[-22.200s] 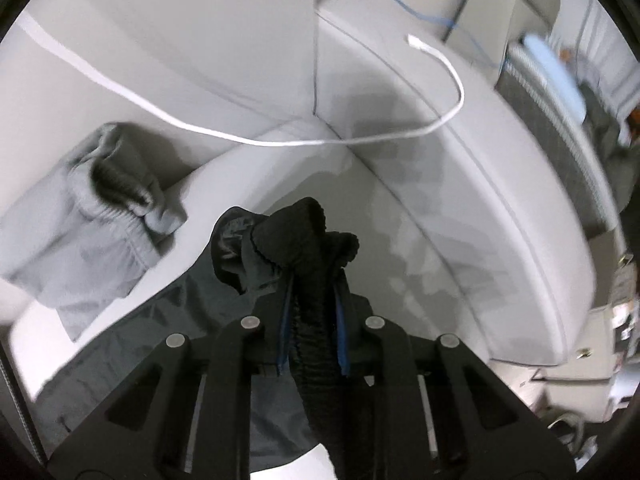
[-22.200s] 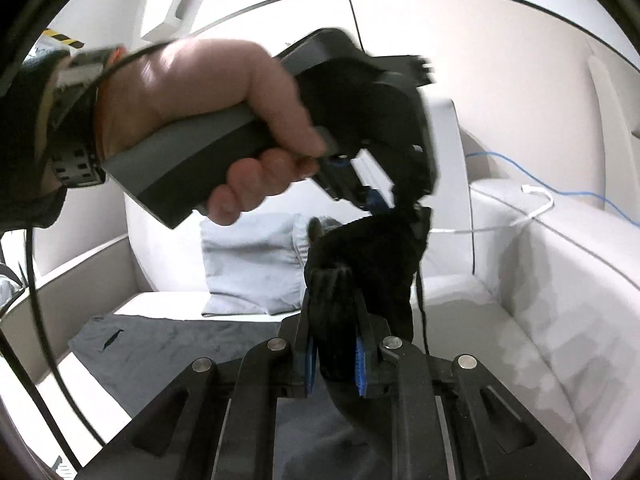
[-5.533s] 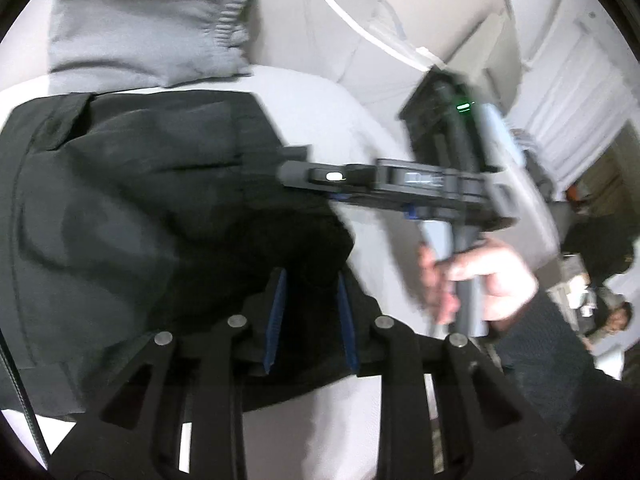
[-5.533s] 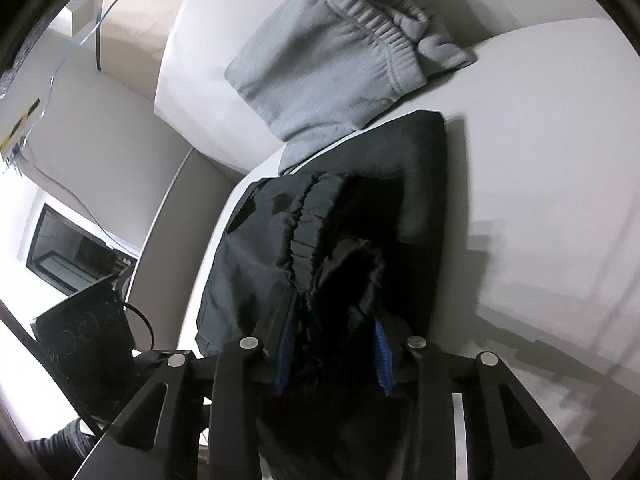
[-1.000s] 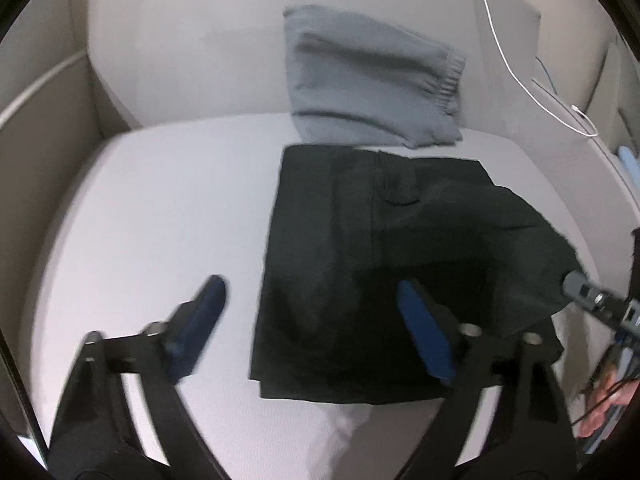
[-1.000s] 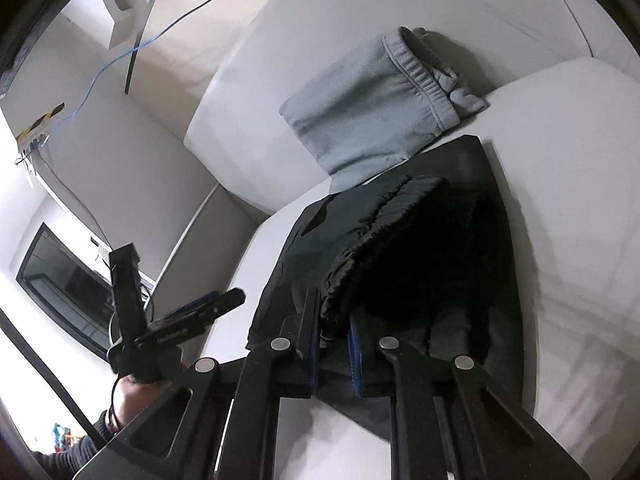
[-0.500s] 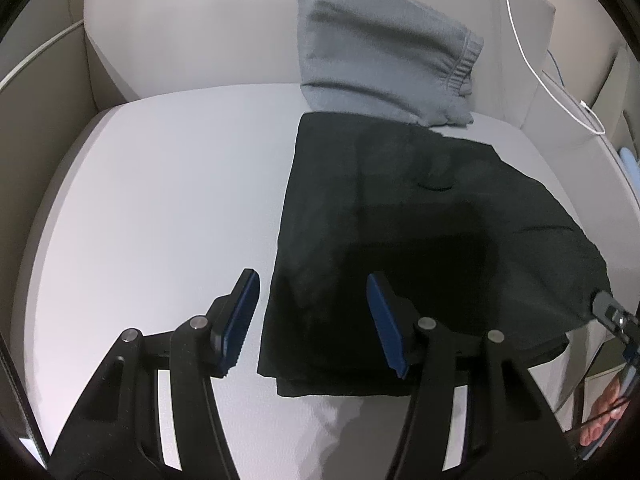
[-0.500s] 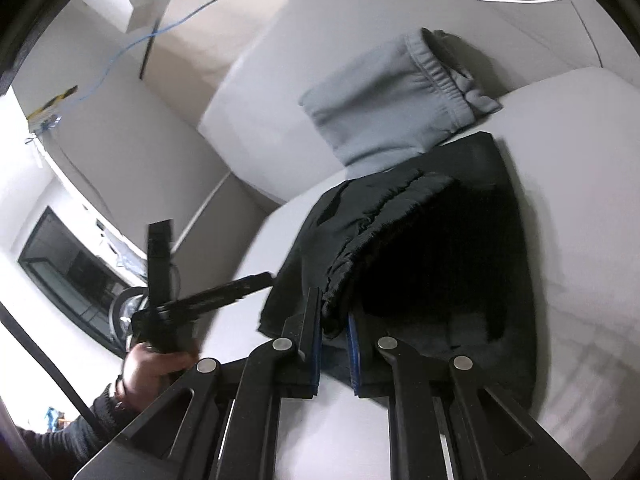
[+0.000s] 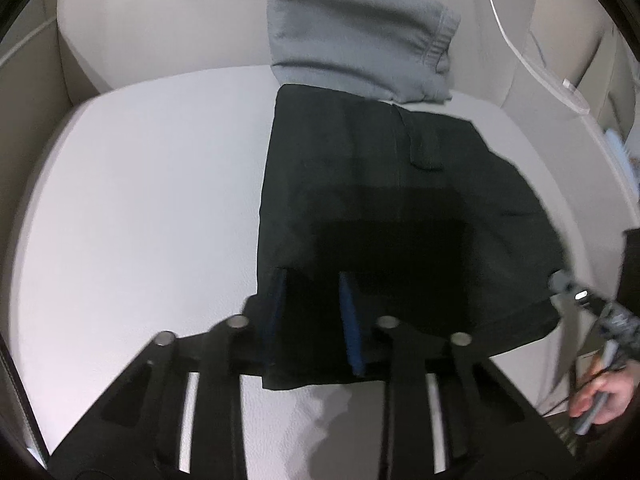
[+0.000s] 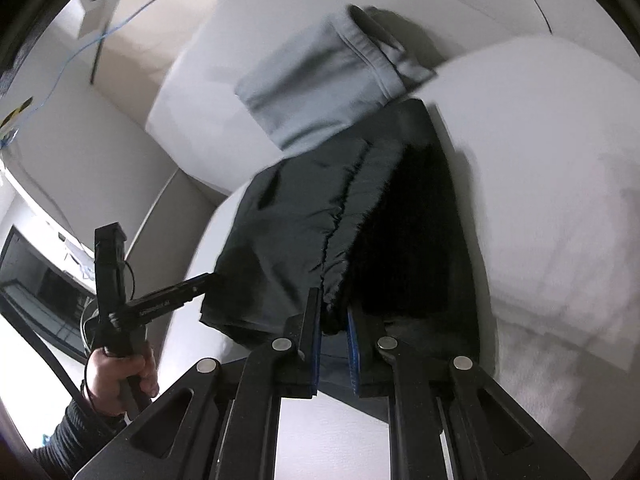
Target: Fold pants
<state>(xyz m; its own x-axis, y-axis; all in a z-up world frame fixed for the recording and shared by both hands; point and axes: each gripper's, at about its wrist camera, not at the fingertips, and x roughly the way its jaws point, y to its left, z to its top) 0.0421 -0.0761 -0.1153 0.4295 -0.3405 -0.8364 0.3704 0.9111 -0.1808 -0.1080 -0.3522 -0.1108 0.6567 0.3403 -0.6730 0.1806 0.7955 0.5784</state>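
Pants [image 9: 360, 184], one black pair, lie partly folded on a white cushioned seat [image 9: 140, 208], stretching away from the left hand-held gripper [image 9: 312, 312] toward the backrest. Its two blue-padded fingers [image 9: 276, 312] have just been closing, and the near left corner of the black cloth sits between them; whether the pads already press on it cannot be told from the blurred view. Beyond the far end of the pants, one gray garment [image 9: 356, 32] with a ribbed cuff leans against the backrest, its lower edge touching or just overlapping the black cloth. One white cable [image 9: 520, 52] runs along the backrest to the right of that gray garment.

The right hand-held gripper [image 10: 334, 340] is clamped on the gathered waistband of the pants [image 10: 360, 216], with the bunched black cloth rising straight out from between its two narrow-set blue pads. From this gripper the lifted flap runs forward and left, while the lower layer lies flat on the seat [image 10: 560, 200] ahead and to the right. The gray garment [image 10: 320, 84] sits further ahead, past the pants. To the left and lower, the other gripper [image 10: 200, 284] reaches the left corner of the cloth, held by one hand [image 10: 116, 376] with a dark sleeve. One thin blue cable [image 10: 100, 36] hangs on the wall far to the left.
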